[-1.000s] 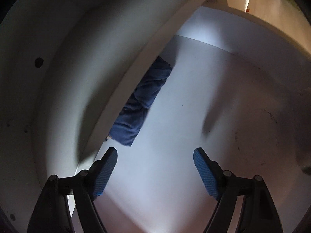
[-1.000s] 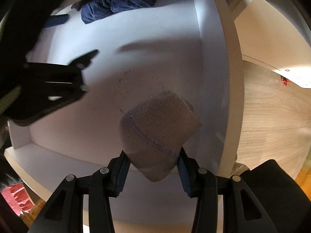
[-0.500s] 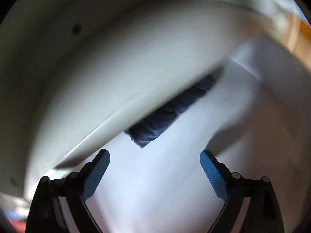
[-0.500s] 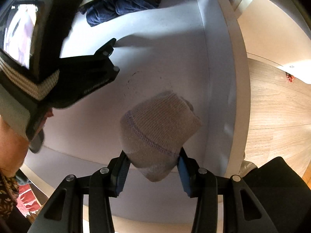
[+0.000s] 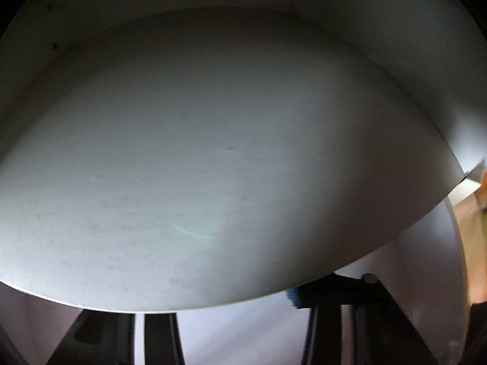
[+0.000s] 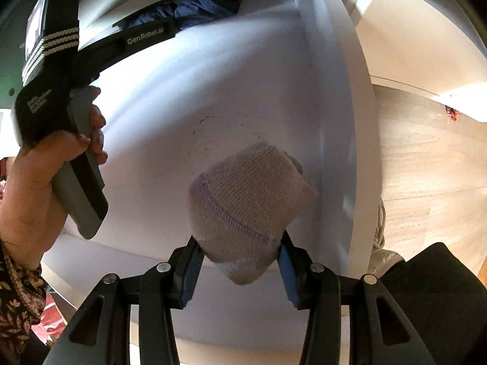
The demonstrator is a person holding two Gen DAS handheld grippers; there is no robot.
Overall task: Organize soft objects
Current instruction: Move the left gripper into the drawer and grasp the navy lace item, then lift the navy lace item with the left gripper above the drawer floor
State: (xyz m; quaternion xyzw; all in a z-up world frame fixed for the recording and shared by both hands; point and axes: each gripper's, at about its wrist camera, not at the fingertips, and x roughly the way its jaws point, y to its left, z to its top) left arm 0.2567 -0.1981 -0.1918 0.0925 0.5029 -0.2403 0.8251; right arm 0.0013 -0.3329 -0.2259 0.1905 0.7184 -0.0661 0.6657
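White shelf (image 6: 243,97) fills both views. Big white panel (image 5: 213,152) now blocks my left camera; a second ago I saw navy cloth (image 6: 194,9) there. My left gripper (image 6: 143,35) is closing, nothing visible between its jaws. My right gripper (image 6: 240,261) keeps 1 grey sock (image 6: 243,200) pinched above shelf, unplaced.

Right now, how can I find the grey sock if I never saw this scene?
Look at the white shelf. Above its floor, the right hand-held gripper pinches a grey sock. Unlike the dark blue cloth at the back, it is pale, ribbed and has purple stitching.
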